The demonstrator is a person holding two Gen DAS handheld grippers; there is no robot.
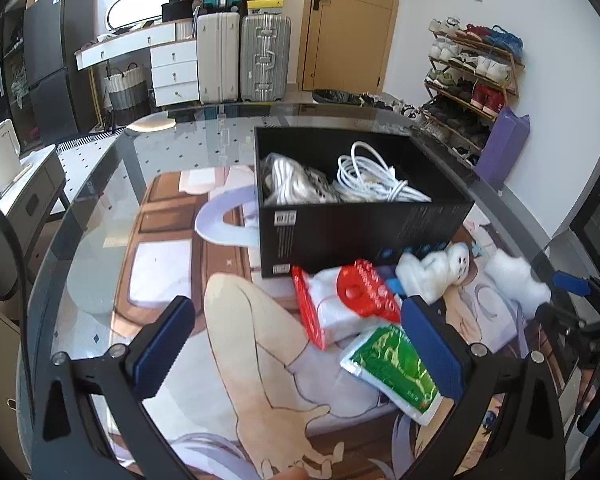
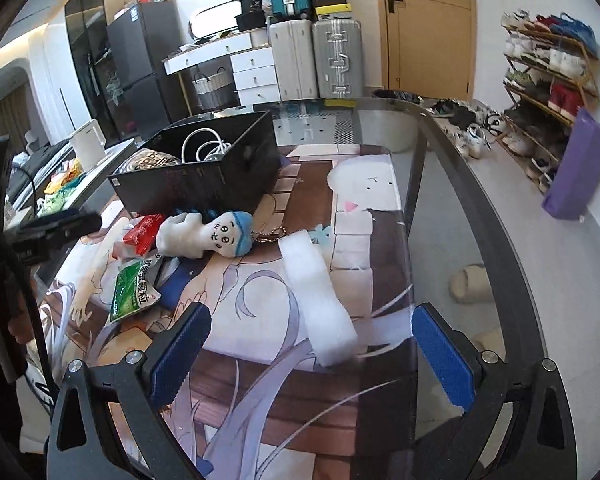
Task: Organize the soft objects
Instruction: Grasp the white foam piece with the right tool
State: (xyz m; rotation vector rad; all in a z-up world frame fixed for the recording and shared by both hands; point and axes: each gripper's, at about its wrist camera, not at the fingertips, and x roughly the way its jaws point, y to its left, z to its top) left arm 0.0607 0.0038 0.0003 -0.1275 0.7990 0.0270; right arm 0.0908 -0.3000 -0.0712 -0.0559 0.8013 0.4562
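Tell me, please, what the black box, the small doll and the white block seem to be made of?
Black box: probably cardboard, matte, with printed labels and sharp folded edges. Small doll: plush fabric, fuzzy white body, blue cap, stitched face, on a metal bead chain. White block: likely foam or sponge, with a soft, grainy, dull surface.

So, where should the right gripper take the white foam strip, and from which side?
Grip the white foam strip at its near end, coming from above with one finger on each long edge. It lies flat on the mat, running away from the open right gripper, and seems narrower than the jaw gap, so closing across its width should hold.
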